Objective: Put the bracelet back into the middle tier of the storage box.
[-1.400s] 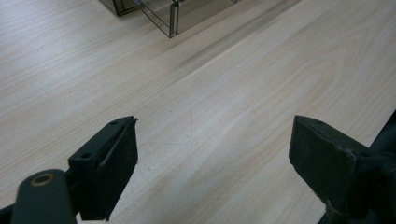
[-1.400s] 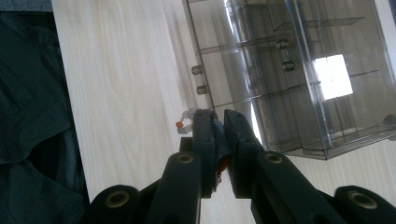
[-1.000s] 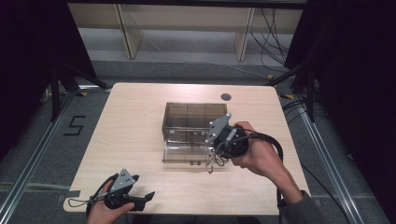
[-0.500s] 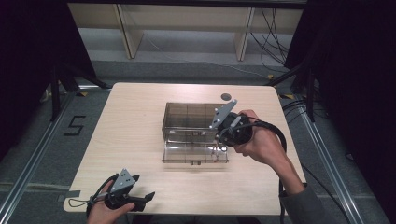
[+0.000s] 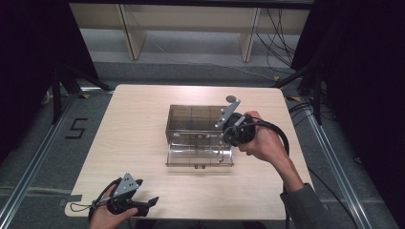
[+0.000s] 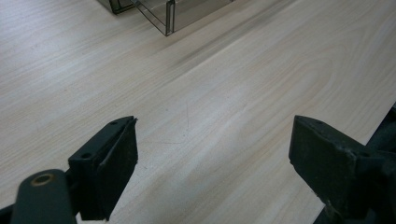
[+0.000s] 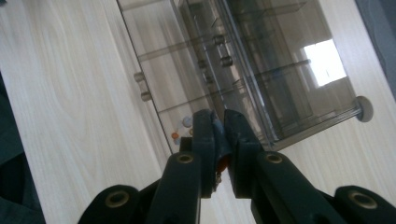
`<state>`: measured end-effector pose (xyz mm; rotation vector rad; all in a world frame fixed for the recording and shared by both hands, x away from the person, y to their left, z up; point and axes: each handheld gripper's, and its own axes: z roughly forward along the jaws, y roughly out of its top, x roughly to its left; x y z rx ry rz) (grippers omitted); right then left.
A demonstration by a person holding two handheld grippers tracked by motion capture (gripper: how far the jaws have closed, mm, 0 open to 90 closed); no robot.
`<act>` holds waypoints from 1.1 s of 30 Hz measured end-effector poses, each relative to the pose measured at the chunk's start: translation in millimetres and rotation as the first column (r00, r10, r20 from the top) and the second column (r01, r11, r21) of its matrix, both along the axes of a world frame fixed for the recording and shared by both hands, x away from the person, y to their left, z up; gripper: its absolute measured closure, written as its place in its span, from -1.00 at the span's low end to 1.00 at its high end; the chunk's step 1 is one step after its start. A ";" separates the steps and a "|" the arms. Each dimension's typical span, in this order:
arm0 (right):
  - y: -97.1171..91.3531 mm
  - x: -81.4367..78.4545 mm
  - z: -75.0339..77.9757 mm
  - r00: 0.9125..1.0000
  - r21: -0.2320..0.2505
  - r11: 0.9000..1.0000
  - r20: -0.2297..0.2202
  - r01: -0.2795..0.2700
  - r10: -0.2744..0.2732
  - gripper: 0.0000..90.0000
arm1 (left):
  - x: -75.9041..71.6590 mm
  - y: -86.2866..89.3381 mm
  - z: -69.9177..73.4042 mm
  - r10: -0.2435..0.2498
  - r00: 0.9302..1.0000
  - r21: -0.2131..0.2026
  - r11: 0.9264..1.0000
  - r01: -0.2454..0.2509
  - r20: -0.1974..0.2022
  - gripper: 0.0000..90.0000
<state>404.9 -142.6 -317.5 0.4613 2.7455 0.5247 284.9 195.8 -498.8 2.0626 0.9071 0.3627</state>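
High view: clear organizer box [image 5: 198, 136], long axis across table [image 5: 138, 138].

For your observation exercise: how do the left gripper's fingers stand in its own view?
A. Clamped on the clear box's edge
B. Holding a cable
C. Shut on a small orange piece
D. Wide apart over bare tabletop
D: the left gripper has its fingers spread wide, with only bare table between them.

Left hand-held gripper [image 6: 215, 154] is hovering low over the bench [image 6: 243, 84], jaws standing wide apart w/ nothing btwn them but bare pale woodgrain. Corner of a clear smoky plastic box [image 6: 163, 11] is sitting on the bench at top edge, well apart from the jaws.
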 end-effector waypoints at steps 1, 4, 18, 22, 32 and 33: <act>0.3 1.1 -3.3 1.000 -0.004 1.000 -0.005 0.005 -0.005 0.87 | 0.1 0.2 0.2 -0.002 1.000 0.005 1.000 0.002 -0.003 -0.66; 0.7 6.3 -12.8 1.000 -0.008 1.000 -0.020 0.006 -0.006 0.87 | -0.1 0.1 0.3 0.000 1.000 0.003 1.000 0.000 -0.003 -0.66; 9.0 20.9 -51.0 0.997 -0.044 0.999 -0.079 -0.010 0.007 0.87 | -1.0 0.7 1.1 -0.002 1.000 0.012 1.000 0.003 -0.022 -0.66; 13.6 25.4 -66.4 0.991 -0.058 0.998 -0.131 0.012 -0.019 0.87 | -1.2 -0.1 0.7 0.005 1.000 0.000 1.000 -0.005 -0.016 -0.66; 14.3 31.9 -87.1 0.986 -0.079 0.997 -0.163 0.006 -0.019 0.87 | -1.1 0.9 1.2 -0.004 1.000 0.012 1.000 0.005 -0.022 -0.66; 13.9 32.7 -90.8 0.983 -0.093 0.995 -0.179 0.019 -0.035 0.87 | -1.1 0.9 1.2 -0.005 1.000 0.012 1.000 0.006 -0.021 -0.66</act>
